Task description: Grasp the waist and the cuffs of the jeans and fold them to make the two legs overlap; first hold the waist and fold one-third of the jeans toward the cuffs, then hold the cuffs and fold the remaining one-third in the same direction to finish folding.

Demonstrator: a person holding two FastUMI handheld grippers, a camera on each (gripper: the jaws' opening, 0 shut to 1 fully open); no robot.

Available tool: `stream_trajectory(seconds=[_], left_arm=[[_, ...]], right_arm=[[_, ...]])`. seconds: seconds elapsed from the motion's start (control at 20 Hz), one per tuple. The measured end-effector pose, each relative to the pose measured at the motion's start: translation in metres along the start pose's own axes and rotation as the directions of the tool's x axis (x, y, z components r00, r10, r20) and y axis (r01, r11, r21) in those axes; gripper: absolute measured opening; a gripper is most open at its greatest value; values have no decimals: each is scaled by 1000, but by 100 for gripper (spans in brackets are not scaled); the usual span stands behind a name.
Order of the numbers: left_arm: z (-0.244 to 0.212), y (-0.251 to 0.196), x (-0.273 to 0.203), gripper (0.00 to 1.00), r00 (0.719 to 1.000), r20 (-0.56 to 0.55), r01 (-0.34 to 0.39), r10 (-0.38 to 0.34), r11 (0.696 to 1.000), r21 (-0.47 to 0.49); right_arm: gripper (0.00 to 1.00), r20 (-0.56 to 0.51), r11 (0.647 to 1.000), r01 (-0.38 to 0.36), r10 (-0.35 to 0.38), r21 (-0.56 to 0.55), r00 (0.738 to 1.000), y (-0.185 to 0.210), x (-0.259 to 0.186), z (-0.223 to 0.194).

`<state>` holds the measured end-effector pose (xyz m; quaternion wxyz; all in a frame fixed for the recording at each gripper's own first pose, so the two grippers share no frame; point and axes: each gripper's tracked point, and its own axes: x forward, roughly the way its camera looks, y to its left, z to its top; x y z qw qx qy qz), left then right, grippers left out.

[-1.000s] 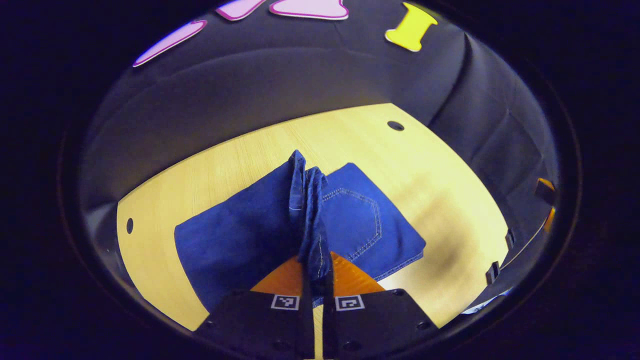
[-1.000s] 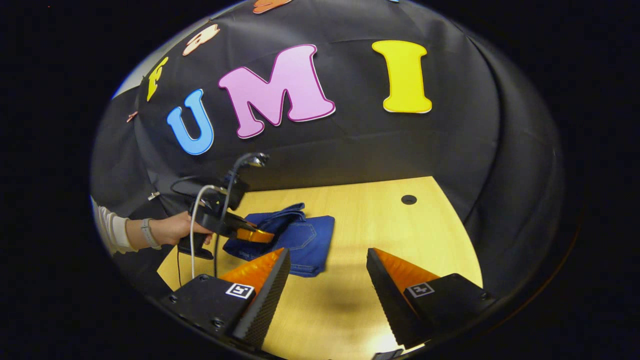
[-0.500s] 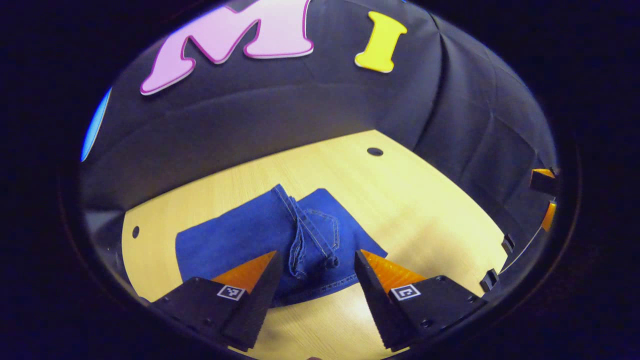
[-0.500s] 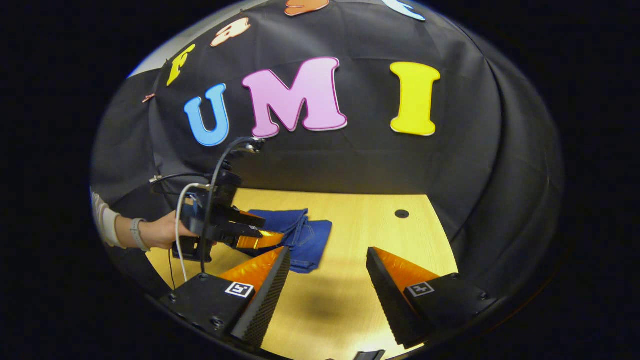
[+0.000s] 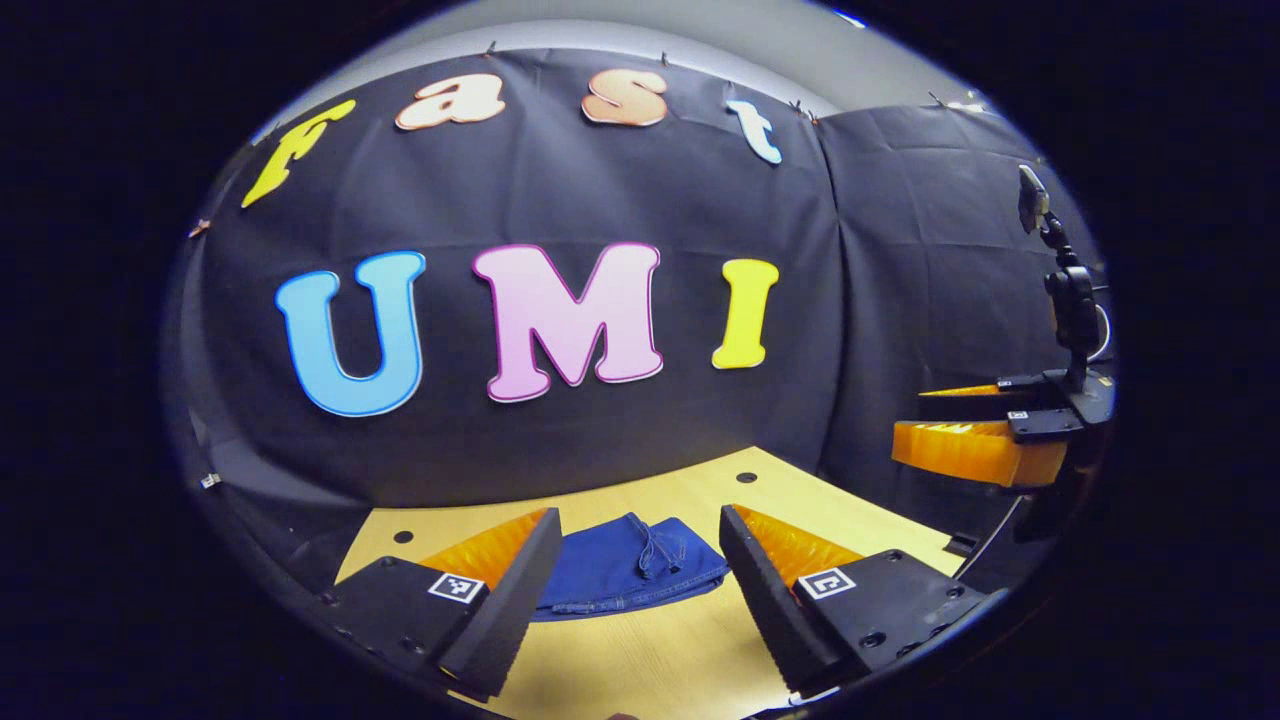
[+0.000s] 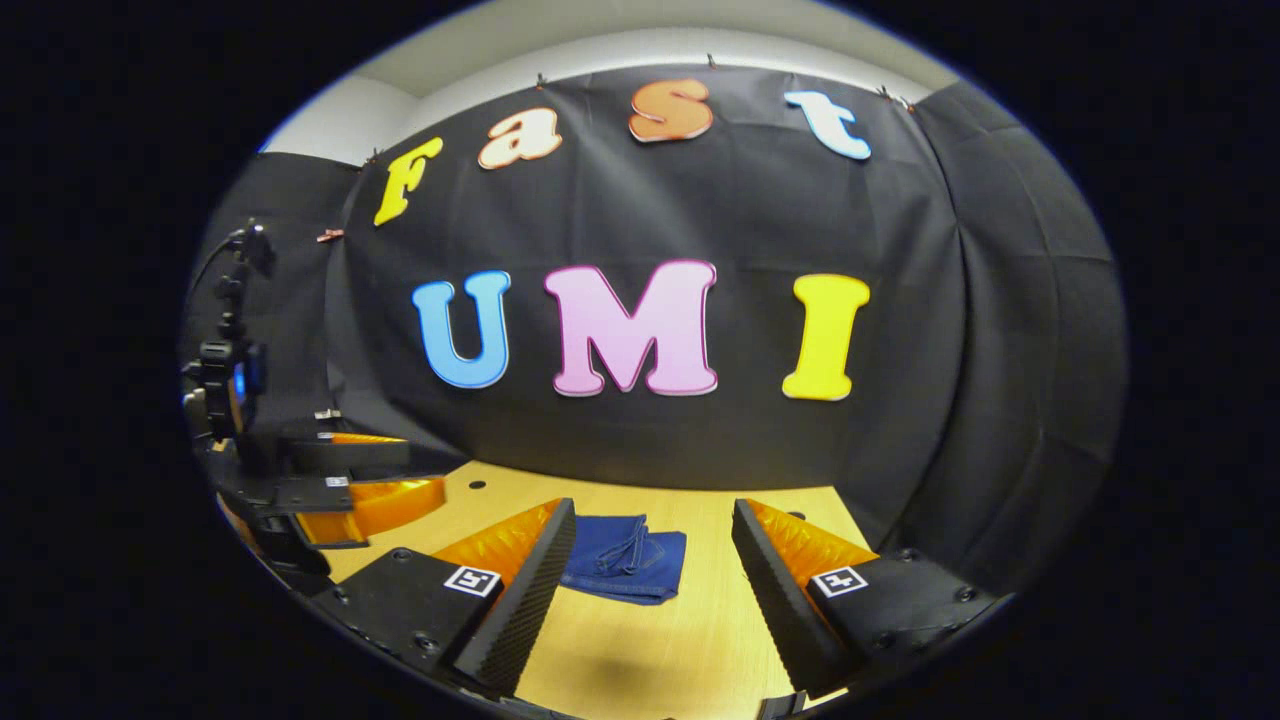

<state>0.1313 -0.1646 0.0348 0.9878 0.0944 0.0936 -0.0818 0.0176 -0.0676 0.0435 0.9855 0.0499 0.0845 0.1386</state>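
Note:
The blue jeans (image 5: pixel 628 567) lie folded into a small flat packet on the wooden table (image 5: pixel 650 660), the cuffs resting on top. In the left gripper view my left gripper (image 5: pixel 636 545) is open, raised and well back from the packet, nothing between its fingers. The right gripper view has the jeans (image 6: pixel 625 558) farther off between the fingers of my right gripper (image 6: pixel 652 540), which is open and empty too. Each view catches the other gripper off to the side: the right gripper (image 5: pixel 975 440) at the right edge, the left gripper (image 6: pixel 350 490) at the left edge, both up off the table.
The table (image 6: pixel 650 640) has small round holes (image 5: pixel 746 478) near its far edge. Black cloth walls close the booth behind and on both sides.
My left gripper let go of the cuffs, opened, and drew back and up from the jeans. My right gripper also lifted and pulled back. The folded packet stays flat on the table.

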Motion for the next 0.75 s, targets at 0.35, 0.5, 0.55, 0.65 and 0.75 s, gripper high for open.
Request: stream_trajectory(seconds=[0.35, 0.5, 0.55, 0.65, 0.75], left_arm=[[25, 6, -103, 98, 992, 86, -86, 92, 993, -76], [33, 14, -105, 98, 984, 116, -128, 135, 990, -64], [40, 18, -109, 98, 980, 132, -145, 151, 988, -52], [55, 29, -118, 98, 969, 158, -184, 189, 982, -44], [56, 35, -116, 98, 963, 149, -214, 223, 974, -74]], right_arm=[[96, 94, 999, 18, -15, -31, 995, 32, -63, 43], [96, 157, 995, 68, -55, -78, 986, 29, -74, 61], [96, 175, 993, 84, -69, -79, 982, 28, -77, 66], [88, 198, 992, 111, -97, -63, 975, 24, -77, 75], [90, 197, 993, 104, -92, -55, 976, 25, -78, 76]])
